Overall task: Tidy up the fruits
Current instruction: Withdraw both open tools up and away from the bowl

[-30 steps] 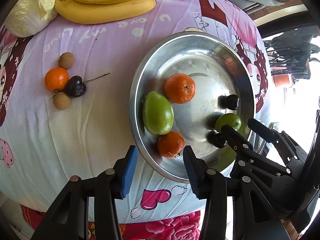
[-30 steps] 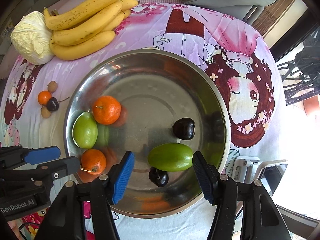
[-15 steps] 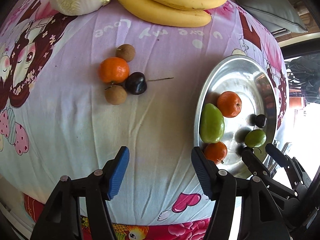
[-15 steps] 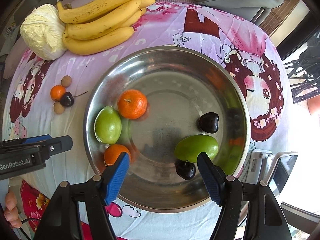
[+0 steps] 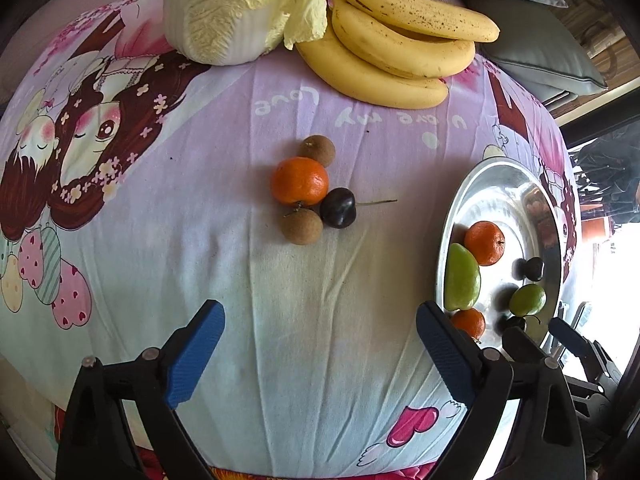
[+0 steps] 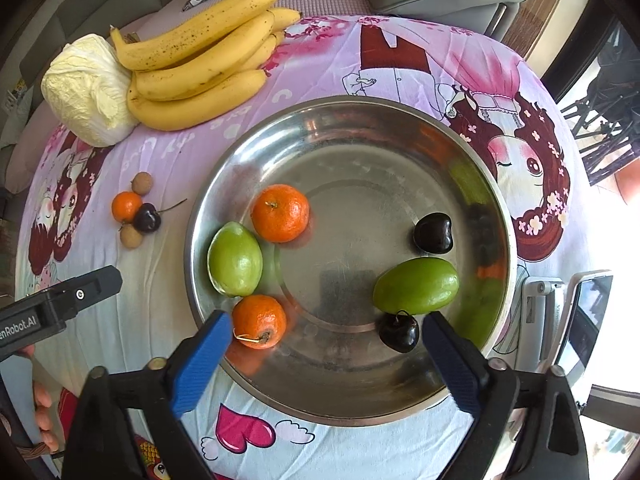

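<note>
Hovering over the cloth-covered bench point(image 5: 320, 320), my left gripper point(image 5: 316, 352) has its jaws spread wide with nothing between them, aimed at the little cluster of loose fruit ahead. That cluster sits well left of the steel bowl point(image 6: 400, 120): a small orange point(image 5: 300, 181), a dark cherry point(image 5: 338, 207) with its stem trailing right, and two brown longans point(image 5: 302, 225), one touching the orange on the far side, one on the near side. My right gripper point(image 6: 328, 364) hangs over the bowl's near rim, jaws likewise released and empty. Inside the bowl lie two oranges, two green fruits and two cherries.

By my judgement these pieces are light and roundish, so they will roll if nudged. The orange looks firm enough to take across its widest middle. The cherry is glossy, probably slippery and easily bruised; I would close gently on its body, not the stem. The longans seem hard-shelled but small, so the jaws must centre well. Because the four touch, taking one may scatter the rest. The bananas point(image 5: 400, 52) and cabbage point(image 5: 240, 8) lie at the far edge.
</note>
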Demonstrator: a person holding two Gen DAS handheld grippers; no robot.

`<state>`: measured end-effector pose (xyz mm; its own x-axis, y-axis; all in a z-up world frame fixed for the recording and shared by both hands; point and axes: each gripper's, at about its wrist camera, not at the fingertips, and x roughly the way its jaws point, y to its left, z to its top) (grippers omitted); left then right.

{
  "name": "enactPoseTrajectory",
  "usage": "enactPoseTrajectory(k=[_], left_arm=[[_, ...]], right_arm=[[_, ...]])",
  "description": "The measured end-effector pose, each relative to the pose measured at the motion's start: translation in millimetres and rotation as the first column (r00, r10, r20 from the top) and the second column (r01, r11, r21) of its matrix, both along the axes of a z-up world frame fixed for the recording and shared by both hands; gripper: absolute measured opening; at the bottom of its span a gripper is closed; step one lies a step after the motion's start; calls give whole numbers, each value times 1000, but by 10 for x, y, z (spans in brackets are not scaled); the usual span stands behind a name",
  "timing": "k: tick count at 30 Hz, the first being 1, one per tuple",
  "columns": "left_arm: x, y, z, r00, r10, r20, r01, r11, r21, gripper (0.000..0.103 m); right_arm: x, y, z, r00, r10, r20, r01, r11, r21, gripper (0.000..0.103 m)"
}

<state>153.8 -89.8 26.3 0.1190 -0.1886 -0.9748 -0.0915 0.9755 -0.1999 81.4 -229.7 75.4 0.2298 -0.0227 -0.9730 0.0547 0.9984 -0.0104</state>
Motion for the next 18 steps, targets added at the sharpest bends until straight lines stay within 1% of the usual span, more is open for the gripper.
enactPoseTrajectory(k=[2, 4, 8, 12, 18], left_arm=[[-37, -24, -7, 1000, -16, 18, 15, 999, 44, 97], [-70, -29, -16, 999, -24, 30, 22, 997, 70, 98], [-120, 13, -20, 999, -8, 38, 6, 998, 58, 98], [-175, 7, 0, 999, -1, 45, -2, 998, 67, 98], [-229, 9, 61, 997, 42, 63, -49, 993, 103, 98]], right_arm=[[-6, 2, 17, 1000, -7, 20, 7, 1000, -9, 103], [-26, -2, 16, 1000, -12, 24, 12, 1000, -2, 103], [-74, -6, -5, 999, -24, 23, 24, 1000, 0, 103], [-106, 24, -40, 999, -20, 27, 20, 1000, 0, 103], [-149, 69, 12, 998, -21, 61, 20, 1000, 14, 103]])
